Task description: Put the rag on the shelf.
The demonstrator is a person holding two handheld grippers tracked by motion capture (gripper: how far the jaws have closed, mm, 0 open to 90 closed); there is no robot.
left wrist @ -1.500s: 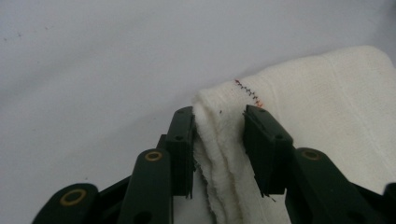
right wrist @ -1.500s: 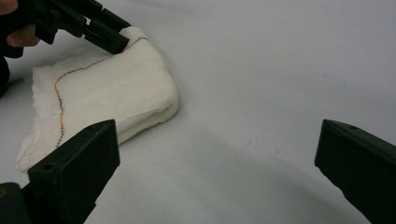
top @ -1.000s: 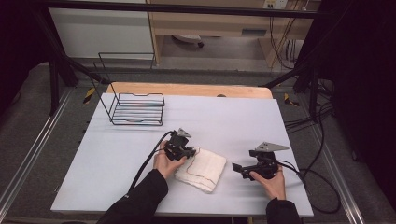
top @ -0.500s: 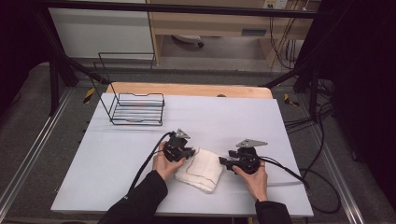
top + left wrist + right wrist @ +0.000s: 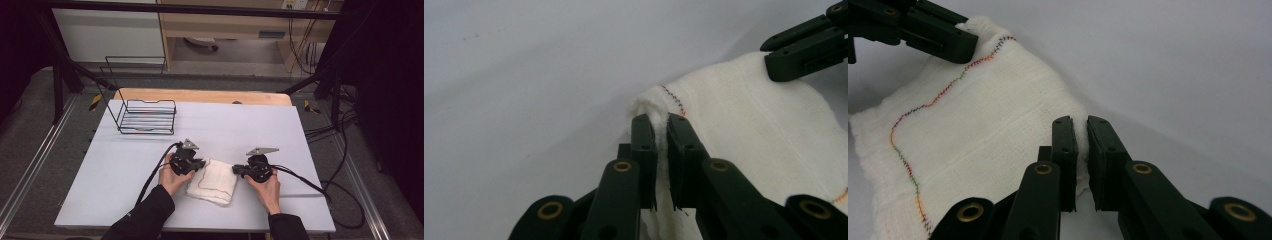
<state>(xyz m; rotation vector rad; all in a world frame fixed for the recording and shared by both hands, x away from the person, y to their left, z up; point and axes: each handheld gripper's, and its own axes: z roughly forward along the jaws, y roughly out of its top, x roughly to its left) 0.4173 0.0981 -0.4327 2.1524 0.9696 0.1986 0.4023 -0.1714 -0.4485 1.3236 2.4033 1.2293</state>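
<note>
right gripper (image 5: 238, 171) newly clamped on cloth (image 5: 212, 181)

White woven cloth (image 5: 212, 181), matt grey tabletop (image 5: 115, 170), black wire basket (image 5: 145, 117), matt black plastic hand-held grippers

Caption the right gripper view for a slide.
Right hand-held gripper pinches the white cloth's edge; left hand-held gripper grips its far corner.

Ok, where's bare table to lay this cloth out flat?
Bare table runs right of the wire rack to the far right corner, and along the left edge below the rack. It is crowded at the near middle, where the left gripper and right gripper pinch the cloth.
</note>
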